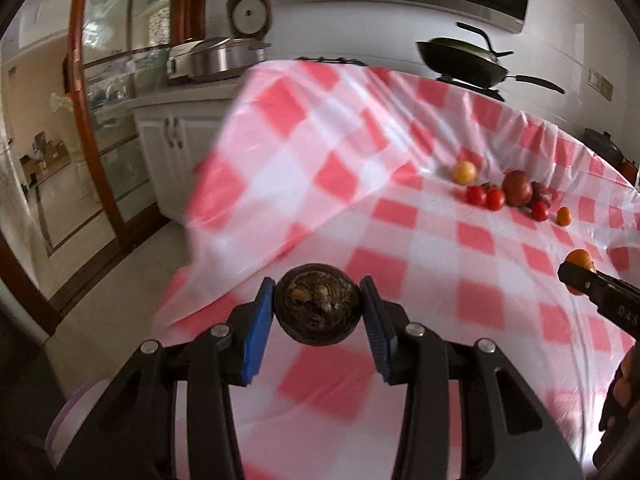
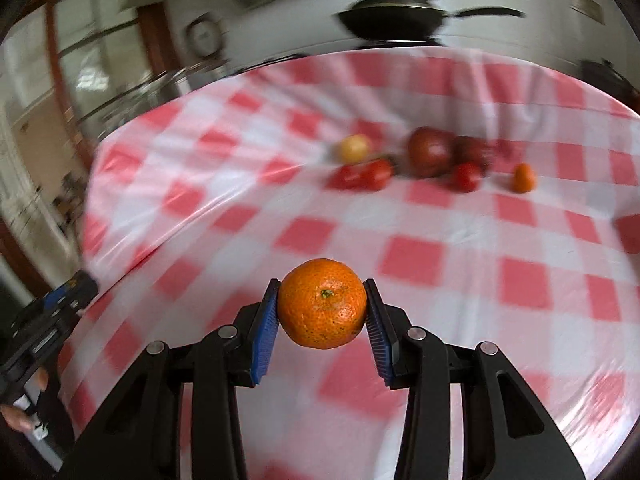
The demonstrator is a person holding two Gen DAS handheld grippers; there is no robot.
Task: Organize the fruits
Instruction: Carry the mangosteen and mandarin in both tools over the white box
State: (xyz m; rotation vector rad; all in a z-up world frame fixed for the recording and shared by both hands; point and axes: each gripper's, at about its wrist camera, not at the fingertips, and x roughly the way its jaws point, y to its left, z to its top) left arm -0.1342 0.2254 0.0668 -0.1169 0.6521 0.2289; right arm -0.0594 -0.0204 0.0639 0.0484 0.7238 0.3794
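My left gripper (image 1: 318, 306) is shut on a dark brown round fruit (image 1: 318, 316) and holds it above the near left part of the red-checked tablecloth (image 1: 420, 240). My right gripper (image 2: 322, 306) is shut on an orange mandarin (image 2: 322, 304), also above the cloth; it shows at the right edge of the left wrist view (image 1: 579, 270). Farther back lie a yellow fruit (image 1: 464, 172), a large dark red fruit (image 1: 517, 187), several small red tomatoes (image 1: 495, 199) and a small orange fruit (image 1: 563, 216). The same group appears blurred in the right wrist view (image 2: 428, 152).
A black wok (image 1: 464, 62) stands on a stove behind the table. A steel pot (image 1: 216, 58) sits on a white counter at the back left. The cloth hangs over the table's left edge (image 1: 208, 208). A pale lilac container rim (image 1: 60, 420) shows at the bottom left.
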